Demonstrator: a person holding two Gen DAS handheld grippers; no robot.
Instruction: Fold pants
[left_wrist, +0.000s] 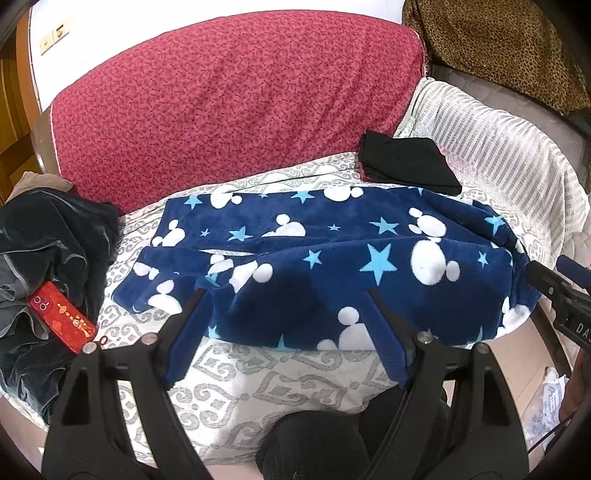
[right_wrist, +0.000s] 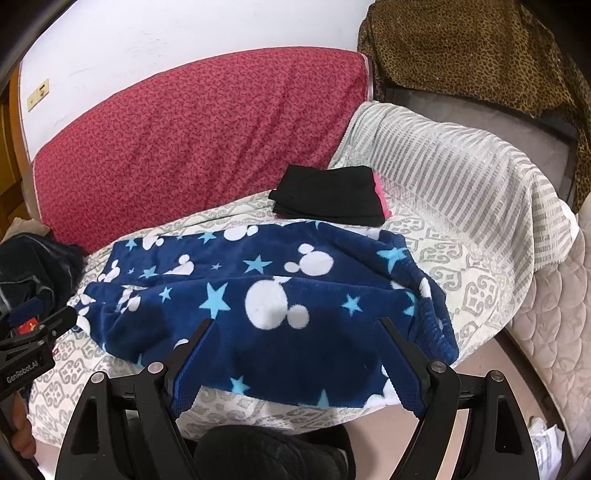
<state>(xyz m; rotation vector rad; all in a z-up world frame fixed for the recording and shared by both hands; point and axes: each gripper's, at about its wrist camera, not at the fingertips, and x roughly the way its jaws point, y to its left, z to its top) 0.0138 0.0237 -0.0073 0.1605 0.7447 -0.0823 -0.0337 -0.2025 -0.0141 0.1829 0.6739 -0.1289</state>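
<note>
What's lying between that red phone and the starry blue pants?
Only bare patterned bedspread lies between the red phone and the blue pants, plus a crumpled dark garment's edge; left wrist view.

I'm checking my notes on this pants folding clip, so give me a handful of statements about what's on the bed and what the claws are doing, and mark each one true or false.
1. The blue fleece pants lie on the patterned bedspread. True.
2. The left claw is shut on the pants. False: it is open and grips nothing.
3. A folded black garment lies beyond the pants, toward the red headboard cushion. True.
4. The right claw is open. True.
5. A red phone lies on top of the pants. False: it rests on a dark crumpled cloth beside them.
6. The pants are plain blue. False: they carry white mouse heads and light blue stars.
</note>
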